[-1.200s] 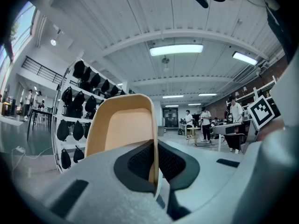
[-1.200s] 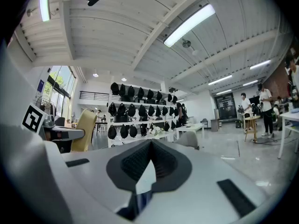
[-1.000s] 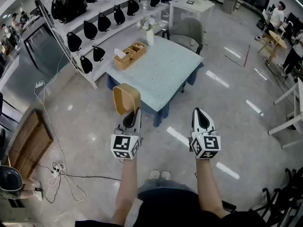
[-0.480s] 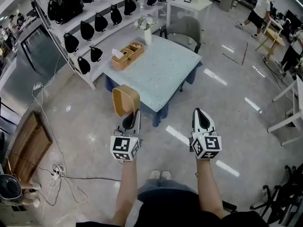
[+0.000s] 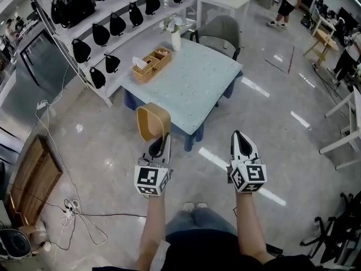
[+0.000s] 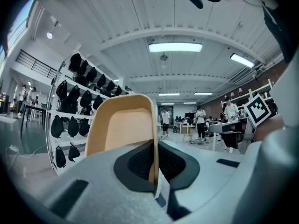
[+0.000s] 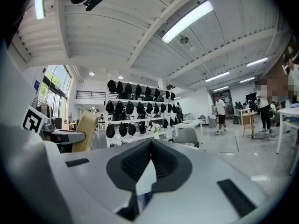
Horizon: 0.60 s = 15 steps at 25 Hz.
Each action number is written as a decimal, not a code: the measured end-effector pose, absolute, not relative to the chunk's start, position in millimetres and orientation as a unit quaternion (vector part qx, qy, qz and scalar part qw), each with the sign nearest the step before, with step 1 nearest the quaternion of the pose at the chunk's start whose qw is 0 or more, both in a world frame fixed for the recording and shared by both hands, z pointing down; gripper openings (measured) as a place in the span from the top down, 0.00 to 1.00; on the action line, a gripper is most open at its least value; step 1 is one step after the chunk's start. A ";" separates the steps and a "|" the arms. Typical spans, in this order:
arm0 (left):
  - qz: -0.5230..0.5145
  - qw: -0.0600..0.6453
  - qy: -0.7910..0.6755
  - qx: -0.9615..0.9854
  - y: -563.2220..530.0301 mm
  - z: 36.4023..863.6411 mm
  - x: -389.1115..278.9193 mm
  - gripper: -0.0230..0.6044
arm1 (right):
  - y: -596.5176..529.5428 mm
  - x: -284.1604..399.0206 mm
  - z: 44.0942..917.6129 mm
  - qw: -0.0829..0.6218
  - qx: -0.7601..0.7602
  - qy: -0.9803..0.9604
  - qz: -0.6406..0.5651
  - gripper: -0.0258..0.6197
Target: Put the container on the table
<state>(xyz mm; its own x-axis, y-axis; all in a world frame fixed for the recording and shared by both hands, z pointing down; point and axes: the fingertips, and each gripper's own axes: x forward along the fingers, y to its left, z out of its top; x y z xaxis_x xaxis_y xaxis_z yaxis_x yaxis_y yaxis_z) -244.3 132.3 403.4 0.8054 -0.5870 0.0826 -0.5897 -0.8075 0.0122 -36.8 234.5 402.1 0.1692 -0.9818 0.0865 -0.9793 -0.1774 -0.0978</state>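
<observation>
The container (image 5: 152, 122) is off the table (image 5: 194, 81), held in the air above the floor (image 5: 107, 151) near the table's front edge. The left gripper (image 5: 162, 140) has its jaws clamped on one container wall. The right gripper (image 5: 240, 137) is level beside it, with its jaws closed together and nothing between them.

The table (image 5: 194, 92), under a pale blue cloth, carries a divided wooden box (image 5: 149, 64) along its left edge, near the far corner where a white vase (image 5: 176, 39) of flowers stands. White cables (image 5: 72, 203) lie on the glossy floor (image 5: 107, 145), well left of it.
</observation>
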 end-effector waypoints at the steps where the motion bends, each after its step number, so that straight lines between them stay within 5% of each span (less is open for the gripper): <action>1: 0.037 0.018 -0.309 0.950 130.0 404.5 -244.9 0.95 | 232.3 -37.9 402.8 0.009 -0.764 0.642 -0.064 0.96; 15: 0.040 0.023 -0.325 0.945 72.1 427.8 -205.1 0.95 | 183.3 24.1 418.6 0.020 -0.771 0.633 -0.065 0.96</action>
